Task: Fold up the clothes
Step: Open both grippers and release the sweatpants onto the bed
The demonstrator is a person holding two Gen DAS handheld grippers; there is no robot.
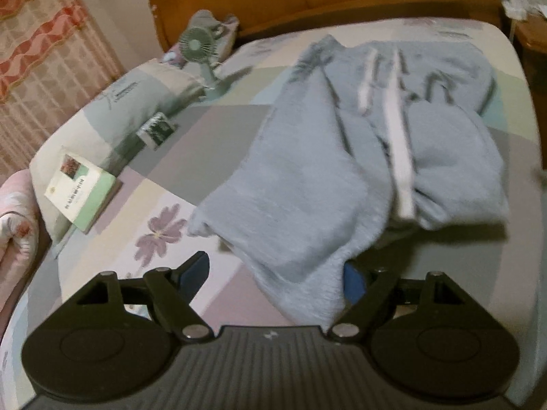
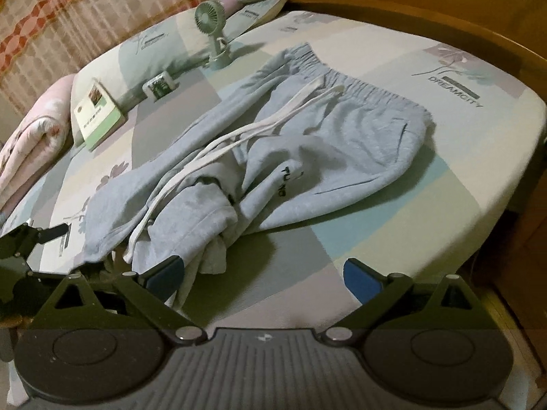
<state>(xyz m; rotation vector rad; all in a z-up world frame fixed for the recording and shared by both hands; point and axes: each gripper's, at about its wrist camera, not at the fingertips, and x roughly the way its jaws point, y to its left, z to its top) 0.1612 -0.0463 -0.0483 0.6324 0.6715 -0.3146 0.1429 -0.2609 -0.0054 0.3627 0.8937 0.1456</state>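
Left hand-held gripper (image 1: 273, 275) jaws wide, pant-leg cloth draped between, not pinched. Light-blue sweatpants (image 2: 307, 143) rumpled mid-bed (image 2: 461, 157), drawstrings (image 2: 273, 116) loose, no neat fold visible. Right hand-held gripper (image 2: 263, 275) wide open, empty.

Ahead of our right gripper (image 2: 261, 278), whose jaws stand wide apart, light blue sweatpants (image 2: 307, 143) lie crumpled on the patchwork bedsheet (image 2: 393, 212). Their white drawstring (image 2: 239, 133) trails toward our left blue pad (image 2: 167, 273), which touches a hanging fold of leg. Far ahead to the left stand a small green fan (image 2: 212, 22) and a book (image 2: 97, 111). The left gripper (image 2: 30, 239) shows at the left edge.
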